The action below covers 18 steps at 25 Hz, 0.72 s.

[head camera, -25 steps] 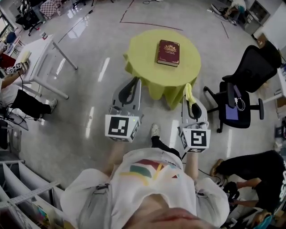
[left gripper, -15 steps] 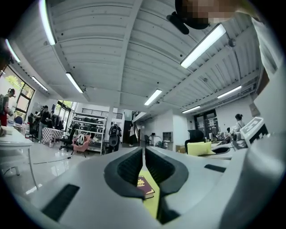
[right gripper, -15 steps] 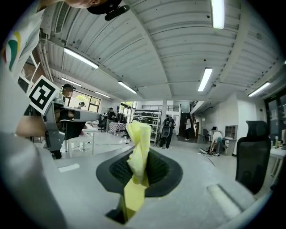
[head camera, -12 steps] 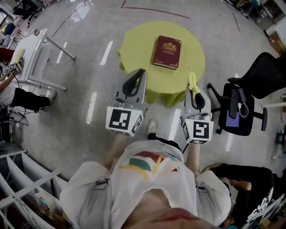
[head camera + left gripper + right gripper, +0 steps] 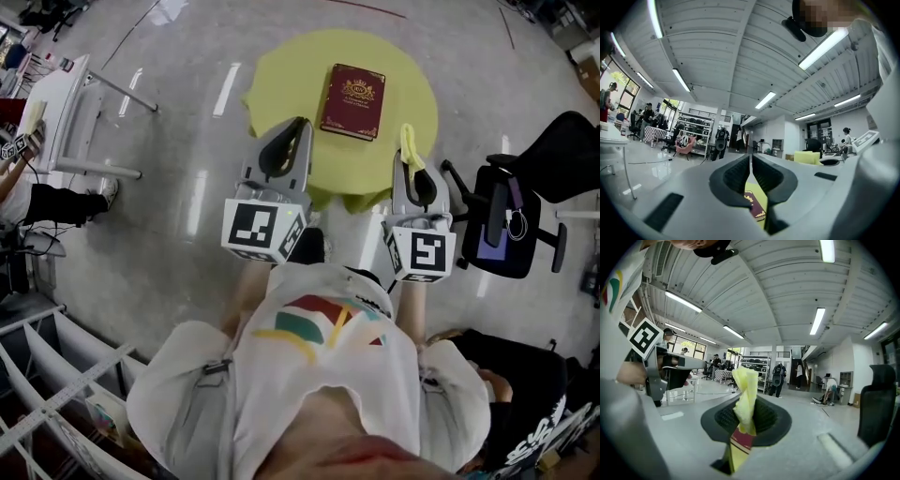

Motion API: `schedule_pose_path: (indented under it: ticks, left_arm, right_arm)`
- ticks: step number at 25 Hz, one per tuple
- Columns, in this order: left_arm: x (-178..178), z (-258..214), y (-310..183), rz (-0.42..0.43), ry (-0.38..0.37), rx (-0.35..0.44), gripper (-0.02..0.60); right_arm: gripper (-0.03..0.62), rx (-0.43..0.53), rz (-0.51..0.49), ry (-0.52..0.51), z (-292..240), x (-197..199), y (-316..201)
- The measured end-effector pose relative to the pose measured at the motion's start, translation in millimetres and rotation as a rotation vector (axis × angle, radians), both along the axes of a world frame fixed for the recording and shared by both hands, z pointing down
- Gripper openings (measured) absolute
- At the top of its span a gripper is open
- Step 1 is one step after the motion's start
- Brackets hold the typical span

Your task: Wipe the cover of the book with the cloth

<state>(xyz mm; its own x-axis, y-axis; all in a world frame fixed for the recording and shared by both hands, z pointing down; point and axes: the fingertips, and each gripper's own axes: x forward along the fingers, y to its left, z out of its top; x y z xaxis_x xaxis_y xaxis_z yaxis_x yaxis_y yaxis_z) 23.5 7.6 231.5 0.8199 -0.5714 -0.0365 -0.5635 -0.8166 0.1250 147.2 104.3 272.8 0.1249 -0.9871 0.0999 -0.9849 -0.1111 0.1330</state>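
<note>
The right gripper clamps a crumpled yellow cloth; the left gripper is pinched shut, empty. The maroon hardback book seemingly lies unwiped on the round yellow-green table.

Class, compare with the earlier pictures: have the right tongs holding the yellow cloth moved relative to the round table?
Yes. The right tongs with the cloth have come forward over the near edge of the table, closer to the book.
</note>
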Motion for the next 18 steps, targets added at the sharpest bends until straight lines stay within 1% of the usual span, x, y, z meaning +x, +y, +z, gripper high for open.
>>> schedule_pose_path:
  ticks: [5,10,15,18]
  left_arm:
    - [27.9,-12.4,-40.4,0.040,0.026,0.028,0.028]
    - [50.8,-26.0,-63.6,0.091,0.048,0.036,0.028]
    - [54.5,-28.3,-86.9,0.104,0.056,0.044,0.028]
    - [51.5,-22.7,-98.1,0.106,0.069,0.022,0.028]
  right_arm:
    - [0.031,0.039,0.057,0.045,-24.7,20.3,-29.7]
    - [0.031,0.070,0.107,0.042,-43.5,38.8,-56.0]
    - [0.031,0.071,0.128,0.035,-40.2,37.8,-79.1]
    - [0.031,0.064,0.136,0.020,-30.8,34.7,-90.6]
